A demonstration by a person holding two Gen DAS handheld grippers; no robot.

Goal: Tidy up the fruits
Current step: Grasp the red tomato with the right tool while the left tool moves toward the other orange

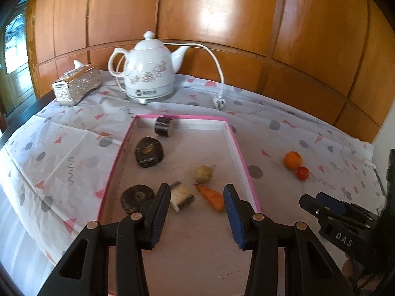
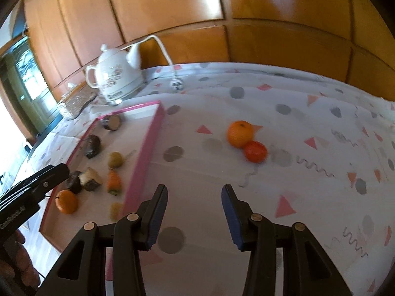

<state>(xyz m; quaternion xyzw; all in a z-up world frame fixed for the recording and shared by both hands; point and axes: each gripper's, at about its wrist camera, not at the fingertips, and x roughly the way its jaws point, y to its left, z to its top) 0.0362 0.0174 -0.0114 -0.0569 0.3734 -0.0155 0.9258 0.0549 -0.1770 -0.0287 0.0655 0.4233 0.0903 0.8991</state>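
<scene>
Both sets of jaws stand wide apart and hold nothing. The left gripper (image 1: 196, 197) hangs over the near end of the tray (image 1: 243, 155), a shallow box with a pink rim that lies on a patterned cloth (image 1: 61, 148). The right gripper (image 2: 193, 197) hangs over bare cloth to the right of the tray, well short of the two loose fruits.

Those fruits lie outside the tray on the cloth: an orange (image 2: 240, 133) and, touching it on the near right, a smaller red fruit (image 2: 255, 151).

Inside the tray, the left wrist view shows a carrot (image 1: 212, 197) just beside the right rim, a round yellowish fruit (image 1: 203, 174) behind it, a pale blurred piece (image 1: 181, 197) between the left gripper's fingers in the picture, and three dark pieces: one at the near left (image 1: 134, 197), one further back (image 1: 148, 151), one at the far rim (image 1: 163, 126). The right wrist view shows a second orange (image 2: 66, 201) at the tray's near left, beneath the left gripper, and a blurred yellowish piece (image 2: 116, 211) by the near right rim.

Beyond the tray stand a white kettle (image 1: 148, 74) with its plug (image 1: 219, 103) lying loose on the cloth, and a silver tissue box (image 1: 76, 85).
</scene>
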